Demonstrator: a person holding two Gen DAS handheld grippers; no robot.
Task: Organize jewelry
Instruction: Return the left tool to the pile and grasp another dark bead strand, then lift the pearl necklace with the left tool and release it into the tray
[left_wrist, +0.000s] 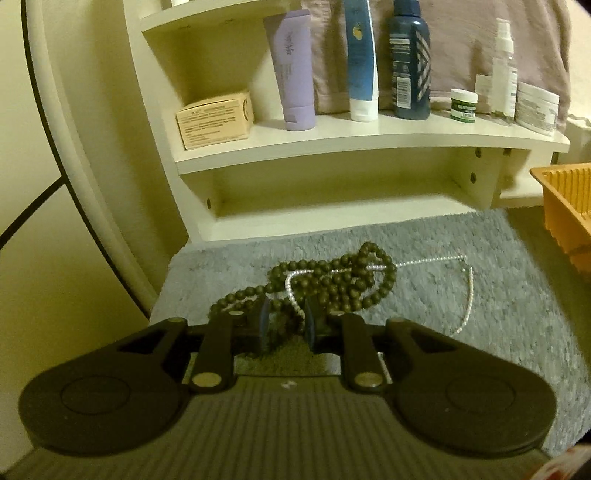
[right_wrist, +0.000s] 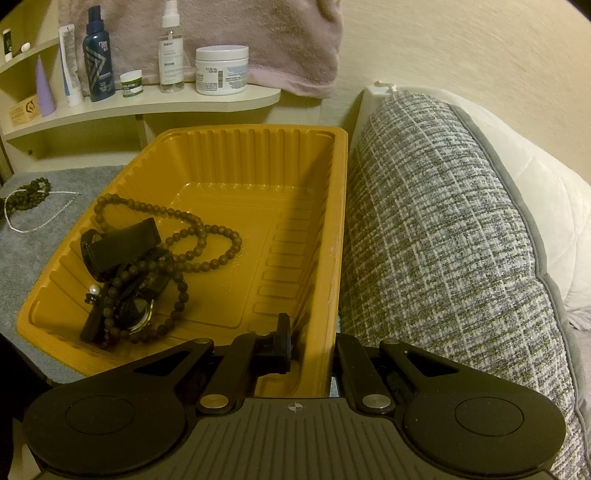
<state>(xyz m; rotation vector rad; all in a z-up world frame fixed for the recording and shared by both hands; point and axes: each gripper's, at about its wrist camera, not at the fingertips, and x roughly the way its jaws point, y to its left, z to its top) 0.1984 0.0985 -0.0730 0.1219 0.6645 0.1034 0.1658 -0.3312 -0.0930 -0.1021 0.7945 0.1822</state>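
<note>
Jewelry is partly sorted: the orange tray (right_wrist: 332, 206) on the right already holds a brown bead necklace (right_wrist: 207, 240), a black watch (right_wrist: 118, 243) and a few darker pieces in its near-left corner. Left to move, on the grey mat (left_wrist: 480, 295) to the tray's left, lie a heap of dark beads (left_wrist: 332, 280) tangled with a thin silver chain (left_wrist: 469, 295). The left gripper (left_wrist: 286, 325) is at the near edge of that heap, jaws a narrow gap apart with strands between them; whether the pads press on them I cannot tell. The right gripper (right_wrist: 291, 347) is fully closed on the tray's near-right wall, probably steadying it.
</note>
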